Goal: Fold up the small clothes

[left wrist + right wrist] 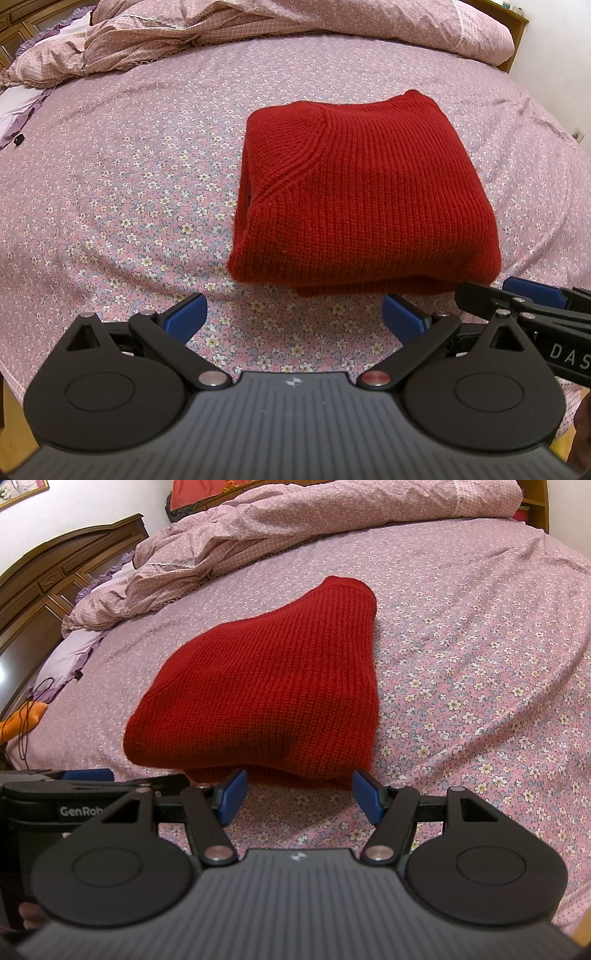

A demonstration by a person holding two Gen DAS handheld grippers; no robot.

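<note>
A bed with a pink floral sheet (pixel 110 221) fills both views, a rumpled quilt (pixel 258 33) piled at its far side. On the sheet lies a red knitted sweater (pixel 362 192), already folded into a thick rectangular bundle, its long axis running away from the cameras. It sits directly ahead of both tools. The right gripper (pixel 297 794), jaws apart and empty, has its blue fingertips (pixel 232 794) just short of the bundle's near edge, centred on it. The left gripper (pixel 295 317), also spread wide and holding nothing, sits a little farther back and left of the bundle (so the right looks nearer). Readable writing: "GenRob", cut off, on the left tool's side; "DAS", cut off, on the right's
</note>
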